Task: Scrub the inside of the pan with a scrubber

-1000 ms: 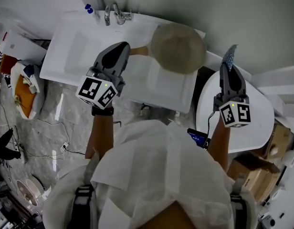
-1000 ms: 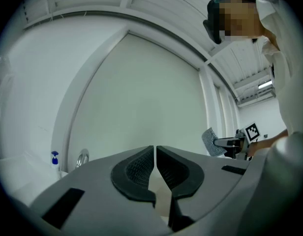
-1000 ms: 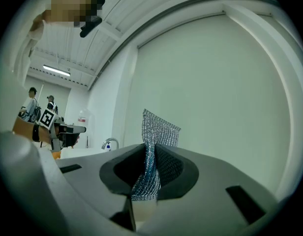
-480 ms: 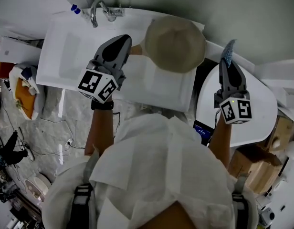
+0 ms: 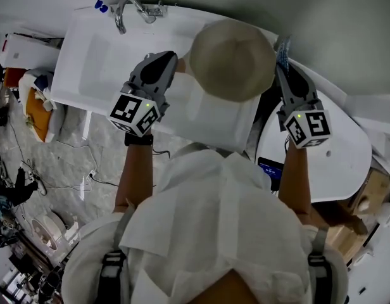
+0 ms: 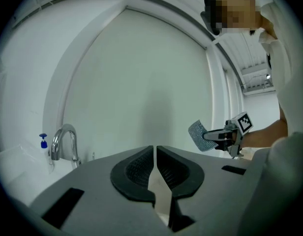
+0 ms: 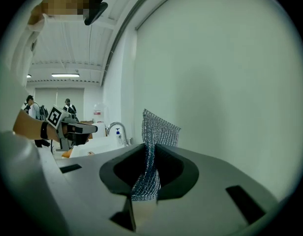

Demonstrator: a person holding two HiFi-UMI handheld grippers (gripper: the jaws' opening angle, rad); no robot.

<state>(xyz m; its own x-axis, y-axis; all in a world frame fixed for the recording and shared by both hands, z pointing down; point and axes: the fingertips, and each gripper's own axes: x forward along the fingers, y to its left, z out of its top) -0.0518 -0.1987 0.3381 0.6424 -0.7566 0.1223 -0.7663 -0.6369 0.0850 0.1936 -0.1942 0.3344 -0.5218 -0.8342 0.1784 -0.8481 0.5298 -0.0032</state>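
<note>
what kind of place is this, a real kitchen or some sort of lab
Probably a lab or workshop hall with a wash station, not a home kitchen: a white sink with a tap, loose cables on the floor, and strip lights over an open hall.

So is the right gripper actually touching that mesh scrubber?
Touching. The right gripper view shows the right gripper pinching the mesh scrubber between its jaws.
</note>
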